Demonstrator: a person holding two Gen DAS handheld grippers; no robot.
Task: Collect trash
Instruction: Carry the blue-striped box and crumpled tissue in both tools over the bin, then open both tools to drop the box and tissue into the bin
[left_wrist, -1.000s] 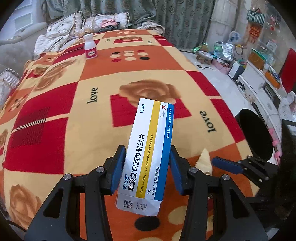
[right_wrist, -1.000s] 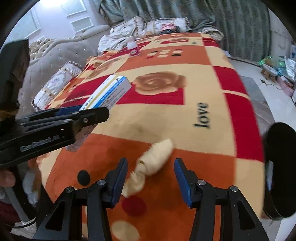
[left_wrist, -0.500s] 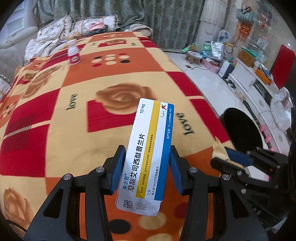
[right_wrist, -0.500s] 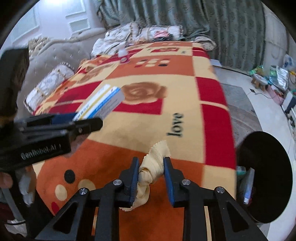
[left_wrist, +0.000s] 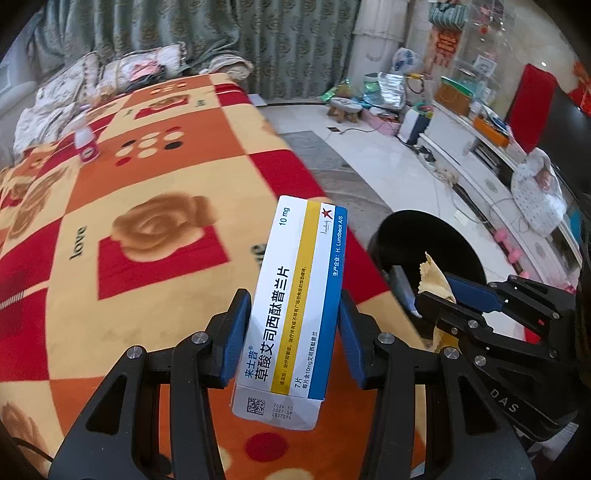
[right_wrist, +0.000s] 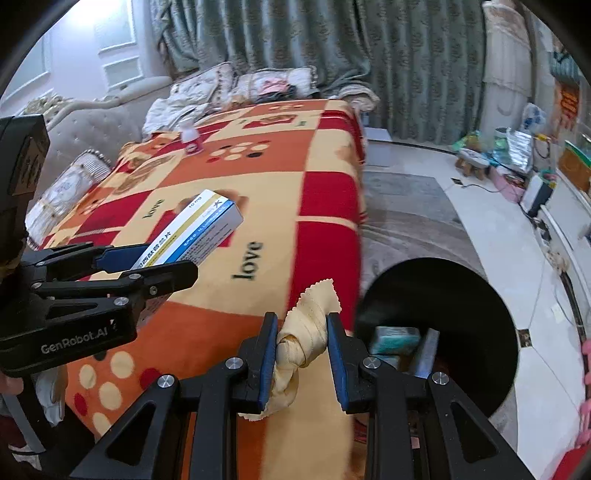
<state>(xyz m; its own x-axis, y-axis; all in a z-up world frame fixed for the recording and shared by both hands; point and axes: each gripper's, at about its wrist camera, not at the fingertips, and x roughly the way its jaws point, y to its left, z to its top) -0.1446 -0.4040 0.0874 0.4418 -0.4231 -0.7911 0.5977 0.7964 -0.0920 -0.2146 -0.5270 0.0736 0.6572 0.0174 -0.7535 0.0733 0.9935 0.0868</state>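
One "10 mg" "H. Lundbeck A/S" medicine box (left_wrist: 295, 306)

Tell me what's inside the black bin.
In the black bin, a teal packet and a grey flat item show near its rim. The right gripper and cloth cover the rest.

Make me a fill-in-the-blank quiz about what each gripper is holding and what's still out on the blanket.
1. The left gripper is shut on a white, yellow and blue ____.
2. The right gripper is shut on a knotted yellow ____.
3. The black bin stands on the floor beside the ____-covered surface.
4. A small white ____ with a pink label stands upright at the blanket's far end.

Missing words: medicine box; cloth; blanket; bottle
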